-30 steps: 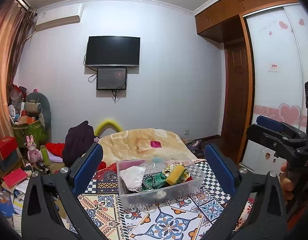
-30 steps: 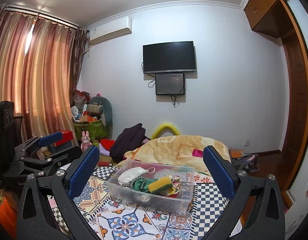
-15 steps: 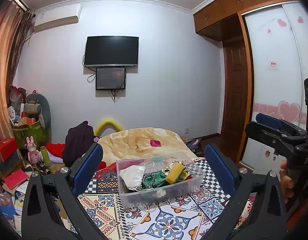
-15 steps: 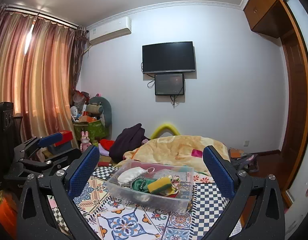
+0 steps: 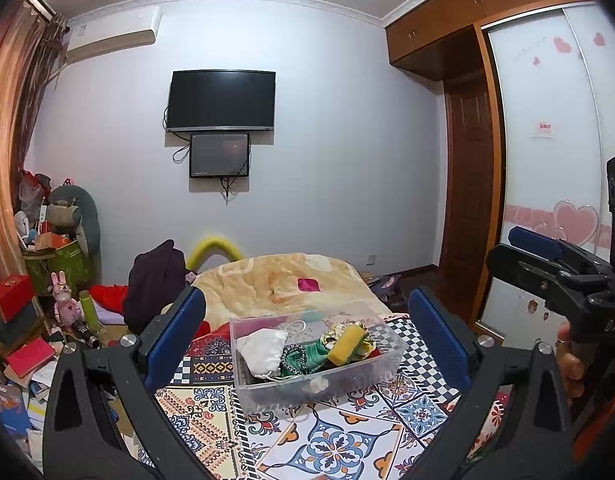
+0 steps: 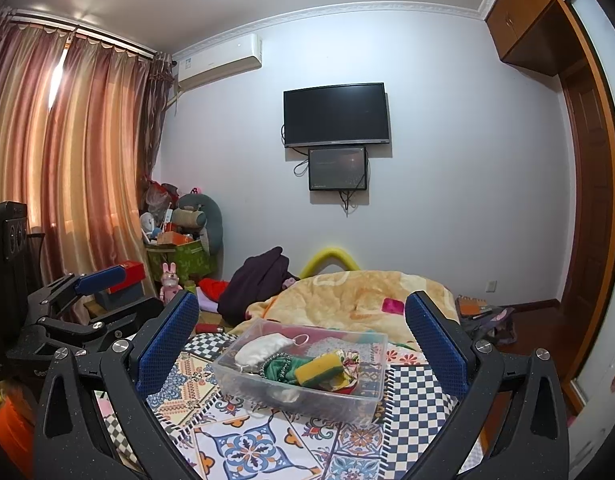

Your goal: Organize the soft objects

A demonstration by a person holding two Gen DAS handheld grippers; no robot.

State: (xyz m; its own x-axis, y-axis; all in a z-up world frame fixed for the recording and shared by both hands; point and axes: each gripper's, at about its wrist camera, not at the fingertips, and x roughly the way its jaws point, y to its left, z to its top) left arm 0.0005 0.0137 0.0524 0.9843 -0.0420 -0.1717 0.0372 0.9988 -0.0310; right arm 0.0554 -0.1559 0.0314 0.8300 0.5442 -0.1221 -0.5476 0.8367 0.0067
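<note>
Looks basically done to me: white cloth pouch (image 5: 263, 350), green fabric (image 5: 305, 360) and yellow sponge (image 5: 346, 343) all sit in the clear plastic bin (image 5: 319, 390); both my left tongs (image 5: 307, 340) and right tongs (image 6: 301, 338) are spread wide, holding nothing.

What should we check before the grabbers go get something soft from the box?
1. Left gripper fingers spread wide, nothing held: ok.
2. Right gripper fingers spread wide, nothing held: ok.
3. Clear plastic box sits upright on the patterned cloth: ok.
4. Yellow sponge lies on top of the pile, uncovered: ok.
5. White pouch is in the box with its loop free: ok.
6. Where the sorted things should go: cannot tell.
</note>
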